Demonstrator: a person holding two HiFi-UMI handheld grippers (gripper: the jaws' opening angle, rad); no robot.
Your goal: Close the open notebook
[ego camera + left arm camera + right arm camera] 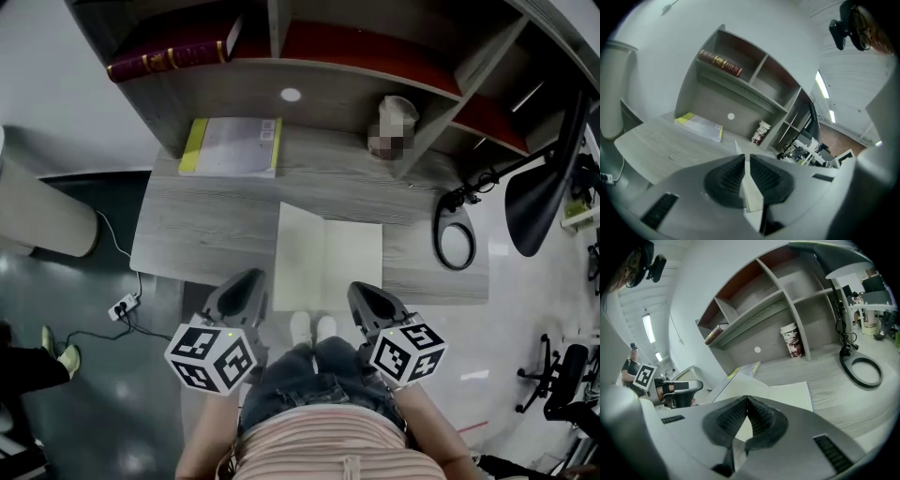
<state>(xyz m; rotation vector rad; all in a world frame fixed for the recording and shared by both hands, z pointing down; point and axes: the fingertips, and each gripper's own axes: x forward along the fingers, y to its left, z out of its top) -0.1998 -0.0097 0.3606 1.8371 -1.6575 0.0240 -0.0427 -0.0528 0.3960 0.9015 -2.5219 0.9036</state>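
Left gripper [745,158] pinches the notebook's [352,262] lifted left leaf; right gripper [746,398] pressed together, empty. Yellow book [232,147], cup [792,341], cable coil [865,384] stand clear.

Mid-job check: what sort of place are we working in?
Probably an office or lab workspace: a wooden desk with a shelf unit standing at its back, and a black desk lamp at its right.
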